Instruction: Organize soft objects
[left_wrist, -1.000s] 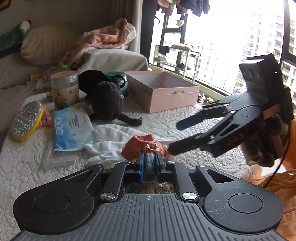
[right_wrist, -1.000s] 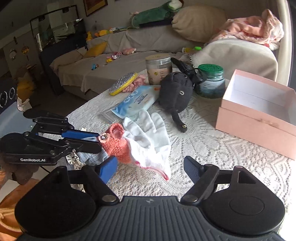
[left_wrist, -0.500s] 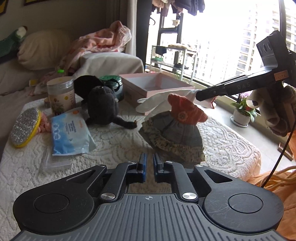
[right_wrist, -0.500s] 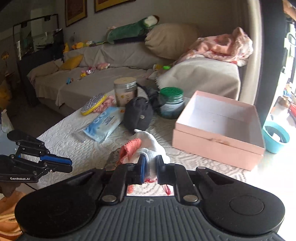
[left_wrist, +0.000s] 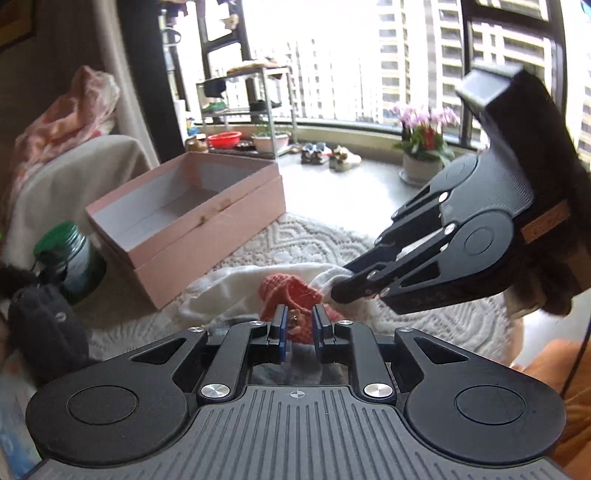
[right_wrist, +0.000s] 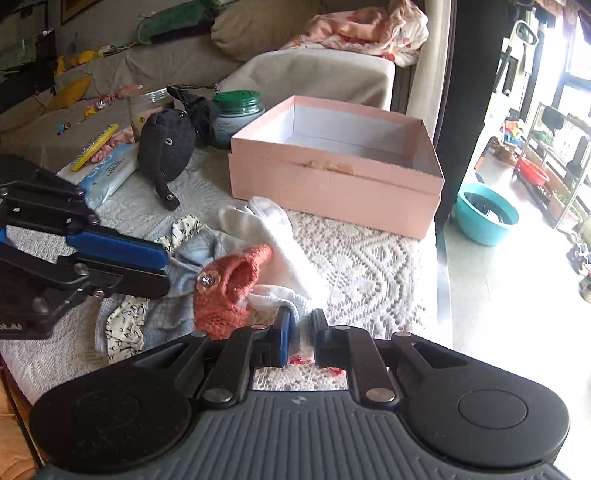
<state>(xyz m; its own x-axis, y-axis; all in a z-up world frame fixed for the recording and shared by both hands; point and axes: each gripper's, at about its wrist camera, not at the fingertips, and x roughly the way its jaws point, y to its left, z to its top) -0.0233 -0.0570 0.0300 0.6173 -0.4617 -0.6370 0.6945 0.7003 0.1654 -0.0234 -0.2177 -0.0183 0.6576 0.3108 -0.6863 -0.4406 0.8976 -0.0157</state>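
A small doll dress with an orange knitted top (right_wrist: 236, 284) and grey-blue skirt (right_wrist: 184, 258) lies on the lace cloth, tangled with a white glove (right_wrist: 266, 229). My left gripper (left_wrist: 298, 325) is shut on the orange top (left_wrist: 288, 295); it also shows in the right wrist view (right_wrist: 162, 273). My right gripper (right_wrist: 301, 325) is shut on the glove's cuff and shows in the left wrist view (left_wrist: 336, 291). An open, empty pink box (right_wrist: 332, 162) stands behind them. A black plush toy (right_wrist: 166, 144) lies further left.
A green-lidded jar (right_wrist: 236, 110), a clear jar (right_wrist: 147, 107), a blue wipes pack (right_wrist: 107, 173) and a glittery yellow brush (right_wrist: 92, 147) sit at the back left. The table's right edge drops to the floor with a teal basin (right_wrist: 487, 214). A sofa stands behind.
The dress and glove, held lifted in the air by the right gripper, have come down onto the cloth near the pink box. The left gripper has closed on the orange top.
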